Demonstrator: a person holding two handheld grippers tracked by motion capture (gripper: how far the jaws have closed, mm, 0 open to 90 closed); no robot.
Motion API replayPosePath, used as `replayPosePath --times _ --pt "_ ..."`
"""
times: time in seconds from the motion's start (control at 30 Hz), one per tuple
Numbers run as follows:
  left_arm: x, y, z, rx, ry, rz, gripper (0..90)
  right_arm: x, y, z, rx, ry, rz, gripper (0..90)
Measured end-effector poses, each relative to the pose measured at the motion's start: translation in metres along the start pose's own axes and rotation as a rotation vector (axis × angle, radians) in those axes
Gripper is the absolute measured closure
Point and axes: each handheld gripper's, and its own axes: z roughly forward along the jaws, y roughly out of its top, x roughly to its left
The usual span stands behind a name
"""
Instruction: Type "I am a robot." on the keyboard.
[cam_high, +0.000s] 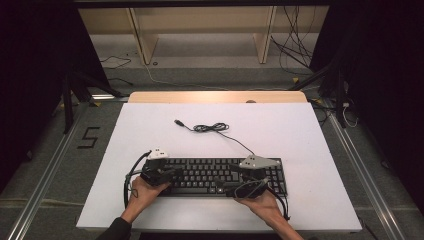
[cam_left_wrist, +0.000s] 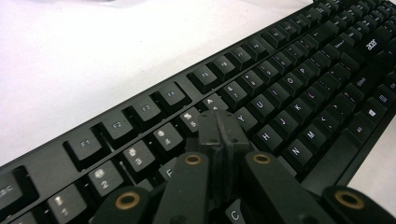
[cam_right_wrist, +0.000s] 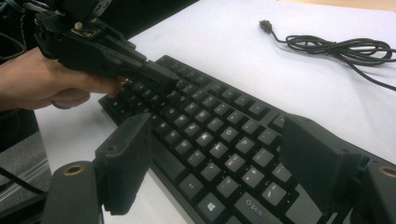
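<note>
A black keyboard lies near the front edge of the white table top. My left gripper is over its left end. In the left gripper view its jaws are shut together with nothing between them, tips resting at the keys by the number row. From the right gripper view this same left gripper and its hand show at the far end of the keyboard. My right gripper is at the keyboard's front right part. It stands open, low over the keys, holding nothing.
The keyboard's cable runs back in a loose coil and ends in a USB plug lying on the table. Beyond the table's far wooden edge stand a shelf frame and loose wires on the floor.
</note>
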Motion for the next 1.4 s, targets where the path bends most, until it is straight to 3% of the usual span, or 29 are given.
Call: replayPosePath --times 0.3,0.77,0.97,1.07,1.23,1.4 --pt "-0.005 0.005 0.009 0.023 -0.010 0.022 89.0 -0.001 -0.001 -0.001 0.002 -0.001 0.000 26.6" --pt "-0.004 0.004 0.016 0.045 0.003 0.021 89.1 0.000 -0.001 -0.002 -0.002 0.000 -0.001 26.6" --pt "-0.002 0.003 0.016 0.033 -0.012 0.000 89.3 0.001 -0.001 -0.002 -0.004 0.000 -0.003 26.6" --pt "-0.003 0.003 0.016 0.034 -0.006 0.016 89.2 0.001 -0.001 -0.003 -0.006 0.000 -0.004 26.6" --pt "-0.004 0.005 0.009 0.003 -0.003 0.021 88.9 0.000 0.000 -0.003 -0.010 0.000 -0.001 26.6" --pt "0.000 0.009 -0.005 -0.052 -0.011 -0.004 87.7 0.000 0.000 -0.003 -0.010 0.001 -0.002 26.6"
